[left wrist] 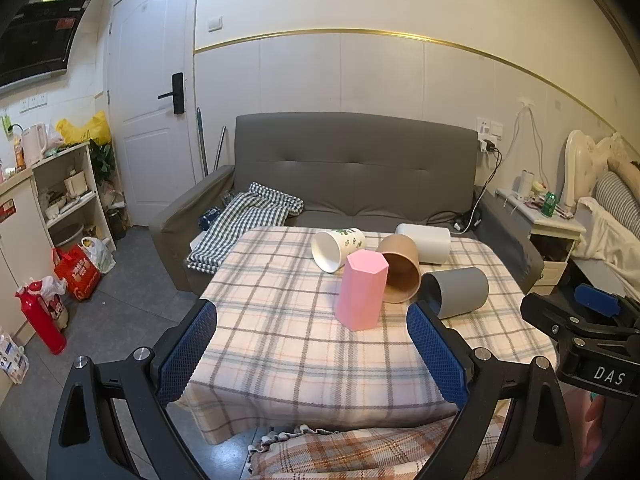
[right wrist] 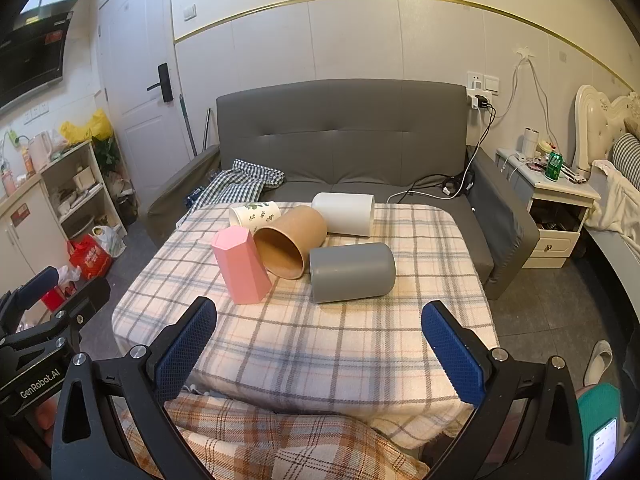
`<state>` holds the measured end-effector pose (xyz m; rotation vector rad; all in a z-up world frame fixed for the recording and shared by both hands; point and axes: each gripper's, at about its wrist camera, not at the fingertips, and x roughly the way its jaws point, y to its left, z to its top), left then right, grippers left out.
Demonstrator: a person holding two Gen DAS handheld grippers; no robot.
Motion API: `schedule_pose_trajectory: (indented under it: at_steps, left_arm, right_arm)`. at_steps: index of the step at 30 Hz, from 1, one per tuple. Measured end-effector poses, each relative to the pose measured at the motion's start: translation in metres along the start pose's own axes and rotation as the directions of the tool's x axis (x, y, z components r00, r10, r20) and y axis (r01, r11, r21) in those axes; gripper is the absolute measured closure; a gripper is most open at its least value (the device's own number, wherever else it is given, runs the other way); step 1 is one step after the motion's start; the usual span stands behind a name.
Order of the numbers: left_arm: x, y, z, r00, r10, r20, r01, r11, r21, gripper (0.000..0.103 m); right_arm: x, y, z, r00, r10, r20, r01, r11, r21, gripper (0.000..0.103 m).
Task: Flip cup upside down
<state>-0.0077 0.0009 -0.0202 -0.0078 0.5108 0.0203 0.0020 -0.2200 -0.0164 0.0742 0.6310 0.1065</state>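
Observation:
Several cups sit on a plaid-covered table [left wrist: 280, 344] [right wrist: 320, 340]. A pink hexagonal cup [left wrist: 362, 290] [right wrist: 240, 266] stands upside down. A brown cup [left wrist: 400, 274] [right wrist: 290, 242], a grey cup [left wrist: 460, 292] [right wrist: 352, 272], a plain white cup [left wrist: 426, 242] [right wrist: 344, 214] and a white leaf-print cup [left wrist: 338, 248] [right wrist: 254, 214] lie on their sides. My left gripper [left wrist: 312, 316] is open and empty, at the table's near edge. My right gripper [right wrist: 320, 316] is open and empty, short of the grey cup.
A grey sofa [left wrist: 352, 168] [right wrist: 340, 140] with a checked cloth [left wrist: 244, 228] stands behind the table. A bedside cabinet [right wrist: 552, 208] is at the right. Shelves [left wrist: 68, 192] and bags [left wrist: 78, 272] are on the left floor. A plaid blanket [right wrist: 260, 440] lies below the grippers.

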Motion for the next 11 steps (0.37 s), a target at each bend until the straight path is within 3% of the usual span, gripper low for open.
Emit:
schedule_pose_trajectory:
  at_steps: [11]
  left_arm:
    - [0.0012,0.0006,-0.0027,1.0,-0.006,-0.004,0.006,1.0,-0.001,0.004]
  right_arm:
    - [0.0034,0.0009,-0.0067,1.0,0.001,-0.007,-0.001,1.0,-0.007,0.0]
